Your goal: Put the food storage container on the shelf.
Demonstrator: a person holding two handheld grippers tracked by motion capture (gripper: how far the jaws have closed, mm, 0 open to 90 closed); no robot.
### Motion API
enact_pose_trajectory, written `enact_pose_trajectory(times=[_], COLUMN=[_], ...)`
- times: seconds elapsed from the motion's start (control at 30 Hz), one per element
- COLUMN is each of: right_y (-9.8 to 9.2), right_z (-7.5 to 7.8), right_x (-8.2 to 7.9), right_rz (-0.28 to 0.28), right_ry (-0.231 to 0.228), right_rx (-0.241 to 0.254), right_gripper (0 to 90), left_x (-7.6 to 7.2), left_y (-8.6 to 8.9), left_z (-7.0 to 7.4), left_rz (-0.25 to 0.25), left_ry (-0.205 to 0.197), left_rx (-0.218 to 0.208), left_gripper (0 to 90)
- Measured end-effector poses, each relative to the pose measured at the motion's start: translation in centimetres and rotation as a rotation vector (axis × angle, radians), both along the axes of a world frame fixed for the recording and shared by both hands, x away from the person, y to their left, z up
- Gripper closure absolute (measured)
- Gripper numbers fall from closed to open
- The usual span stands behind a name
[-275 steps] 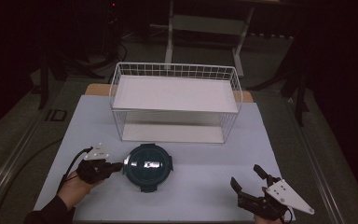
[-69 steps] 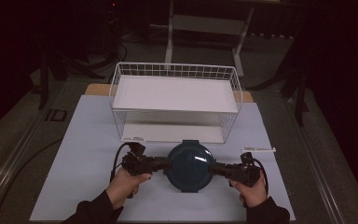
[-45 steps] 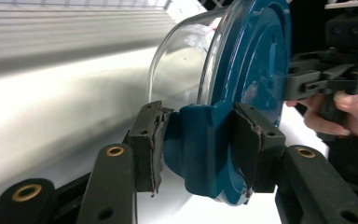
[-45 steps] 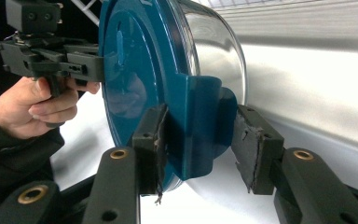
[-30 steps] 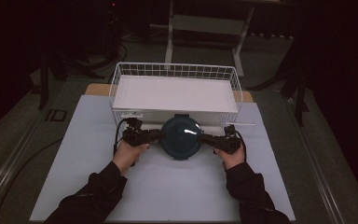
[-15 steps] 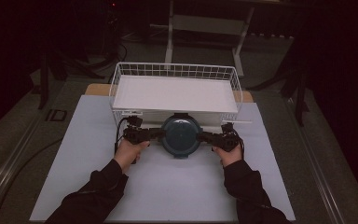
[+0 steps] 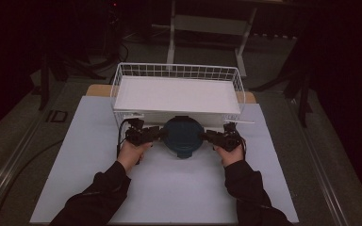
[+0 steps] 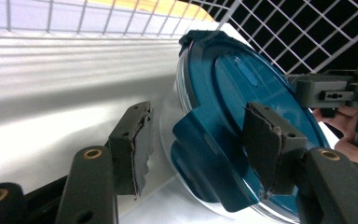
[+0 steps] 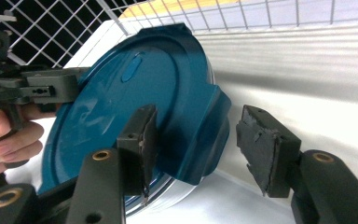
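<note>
A round container with a teal clip lid point(image 7: 183, 135) rests on the white mat at the front of the wire rack point(image 7: 176, 70), its back part under the rack's shelf. My left gripper point(image 7: 158, 133) is at its left side and my right gripper point(image 7: 207, 135) at its right. In the left gripper view the jaws point(image 8: 196, 149) stand apart around a lid tab point(image 8: 205, 154), having just been opening. The right gripper point(image 9: 196, 144) likewise has just been opening, with the opposite tab point(image 9: 205, 135) loose between its pads.
The white mat point(image 7: 169, 188) covers the table in front of the rack. The rack's white shelf point(image 7: 179, 94) has a wire rim around it. Dark floor and stands lie beyond the table. The person's forearms reach in from the bottom edge.
The container was carried from the mat's front up to the rack between both grippers. Since half a second ago it has stayed put at the rack's front and both hands have barely moved.
</note>
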State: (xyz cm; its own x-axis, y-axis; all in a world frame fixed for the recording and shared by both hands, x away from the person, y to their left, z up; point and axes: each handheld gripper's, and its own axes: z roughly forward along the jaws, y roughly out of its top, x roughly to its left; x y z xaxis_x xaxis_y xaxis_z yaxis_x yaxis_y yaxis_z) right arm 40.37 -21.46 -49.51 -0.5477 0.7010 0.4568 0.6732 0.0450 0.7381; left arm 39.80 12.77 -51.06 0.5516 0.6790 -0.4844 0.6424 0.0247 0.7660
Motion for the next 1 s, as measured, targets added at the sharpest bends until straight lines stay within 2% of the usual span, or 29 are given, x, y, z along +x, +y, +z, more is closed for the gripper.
enact_pose_trajectory(times=[0.07, 0.23, 0.37, 0.43, 0.53, 0.57, 0.6, 0.7, 0.77, 0.8, 0.87, 0.9, 1.0], right_y=[0.2, 0.5, 0.6, 0.7, 0.6, 0.5, 0.5, 0.6, 0.6, 0.6, 0.6, 0.7, 1.1], right_z=[0.2, 0.3, 0.4, 0.5, 0.6, 0.7, 0.8, 1.3, 1.7, 1.9, 2.2, 2.4, 2.8], right_x=[0.2, 0.4, 0.2, 0.1, -0.3, -0.4, -0.6, -1.4, -2.1, -2.4, -3.0, -3.3, -4.3], right_rz=[-0.014, -0.037, -0.048, -0.042, -0.041, -0.042, -0.042, -0.027, -0.016, -0.012, -0.006, 0.002, 0.041], right_ry=[0.003, -0.004, -0.014, -0.025, -0.034, -0.036, -0.031, -0.056, -0.064, -0.067, -0.074, -0.073, -0.074], right_rx=[-0.01, -0.021, -0.034, -0.045, -0.046, -0.04, -0.039, -0.052, -0.051, -0.046, -0.047, -0.045, -0.051], right_gripper=[46.5, 43.4, 43.4, 42.5, 41.2, 41.0, 40.8, 40.2, 40.3, 40.7, 41.4, 42.7, 45.4], left_x=[0.1, 0.0, 0.0, -0.1, -0.5, -0.4, -0.5, -1.1, -1.8, -2.0, -2.3, -2.7, -3.5], left_y=[-0.1, -0.3, -0.3, -0.3, -0.2, 0.0, 0.0, 0.3, 0.2, 0.2, 0.3, 0.4, 0.5], left_z=[0.1, 0.4, 0.4, 0.4, 0.5, 0.5, 0.5, 0.9, 1.2, 1.3, 1.4, 1.5, 1.9], left_rz=[0.008, 0.037, 0.036, 0.035, 0.01, -0.036, -0.046, -0.033, -0.028, -0.035, -0.084, -0.099, -0.113], left_ry=[-0.022, -0.047, -0.037, -0.035, -0.043, -0.081, -0.081, -0.066, -0.033, -0.031, -0.048, -0.04, -0.049], left_rx=[0.02, 0.064, 0.05, 0.055, 0.062, 0.075, 0.06, 0.02, 0.01, 0.011, 0.022, 0.009, 0.005], left_gripper=[40.8, 39.6, 39.6, 36.8, 28.7, 27.2, 25.0, 17.4, 14.3, 12.1, 4.0, 1.4, 1.4])
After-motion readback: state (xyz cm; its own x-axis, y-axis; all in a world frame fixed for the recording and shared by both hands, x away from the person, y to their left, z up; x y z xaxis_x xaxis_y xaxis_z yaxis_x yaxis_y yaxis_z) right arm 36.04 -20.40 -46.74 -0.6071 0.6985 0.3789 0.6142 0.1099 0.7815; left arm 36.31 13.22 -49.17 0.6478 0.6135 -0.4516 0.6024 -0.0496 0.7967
